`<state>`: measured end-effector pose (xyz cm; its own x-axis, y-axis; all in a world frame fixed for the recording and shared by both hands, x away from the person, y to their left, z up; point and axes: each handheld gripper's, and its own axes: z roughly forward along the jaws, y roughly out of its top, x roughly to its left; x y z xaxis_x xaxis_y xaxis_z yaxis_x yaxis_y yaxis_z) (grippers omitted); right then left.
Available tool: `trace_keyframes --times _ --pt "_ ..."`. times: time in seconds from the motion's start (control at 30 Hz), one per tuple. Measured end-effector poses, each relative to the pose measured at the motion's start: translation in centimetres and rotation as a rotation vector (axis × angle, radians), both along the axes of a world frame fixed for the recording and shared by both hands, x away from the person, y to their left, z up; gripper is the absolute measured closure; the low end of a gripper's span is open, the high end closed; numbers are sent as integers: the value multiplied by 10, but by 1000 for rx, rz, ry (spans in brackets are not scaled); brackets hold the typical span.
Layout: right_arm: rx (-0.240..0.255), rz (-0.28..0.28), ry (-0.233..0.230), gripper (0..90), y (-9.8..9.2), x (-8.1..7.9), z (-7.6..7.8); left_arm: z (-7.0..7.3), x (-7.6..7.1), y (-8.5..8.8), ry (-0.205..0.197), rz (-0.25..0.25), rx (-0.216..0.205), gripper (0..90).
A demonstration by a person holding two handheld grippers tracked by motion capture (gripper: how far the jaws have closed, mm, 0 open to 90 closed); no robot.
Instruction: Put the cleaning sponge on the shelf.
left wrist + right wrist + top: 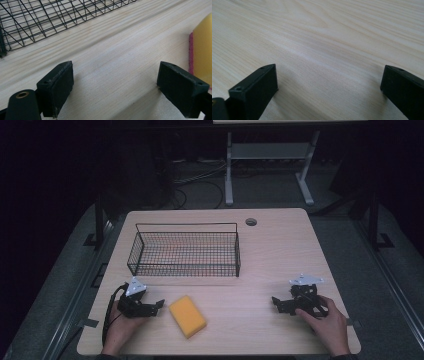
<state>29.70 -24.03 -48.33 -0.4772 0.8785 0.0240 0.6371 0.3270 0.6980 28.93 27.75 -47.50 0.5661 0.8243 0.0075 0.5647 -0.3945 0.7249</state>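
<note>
A dim workroom with cables on the floor surrounds a pale wood-grain table (pixel 260 250), where a person sits with 2 hand-held black two-jaw grippers resting low on the near edge. The left gripper (pixel 159 304) has its jaws spread wide apart and holds nothing; just beside its right jaw lies the rectangular yellow sponge with a pink scouring underside (pixel 187 316), flat on the table and skewed to the table's edge. In the left gripper view the sponge (pixel 202 50) sits at the right margin, outside the gap between the jaws, apart from them. Behind it stands the rectangular black wire-mesh basket (pixel 186 270), empty, well clear of the sponge. The right gripper (pixel 274 301) rests far off at the table's right side, its jaws likewise wide apart over bare wood.

The likely work is lifting the sponge into the basket, and the risks begin with alignment: because the sponge lies off to one side of the jaws, closing now would probably catch only a corner or push it away. A soft sponge pinched near 1 edge may also fold and slip out in transit. A low carry could snag the basket's near wire wall and shove the light basket backward.
</note>
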Motion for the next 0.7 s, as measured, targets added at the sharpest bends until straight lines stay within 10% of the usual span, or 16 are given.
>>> trace_keyframes --times 0.7 --pt "2 -3 4 0 2 2 0 5 -4 6 9 11 1 163"
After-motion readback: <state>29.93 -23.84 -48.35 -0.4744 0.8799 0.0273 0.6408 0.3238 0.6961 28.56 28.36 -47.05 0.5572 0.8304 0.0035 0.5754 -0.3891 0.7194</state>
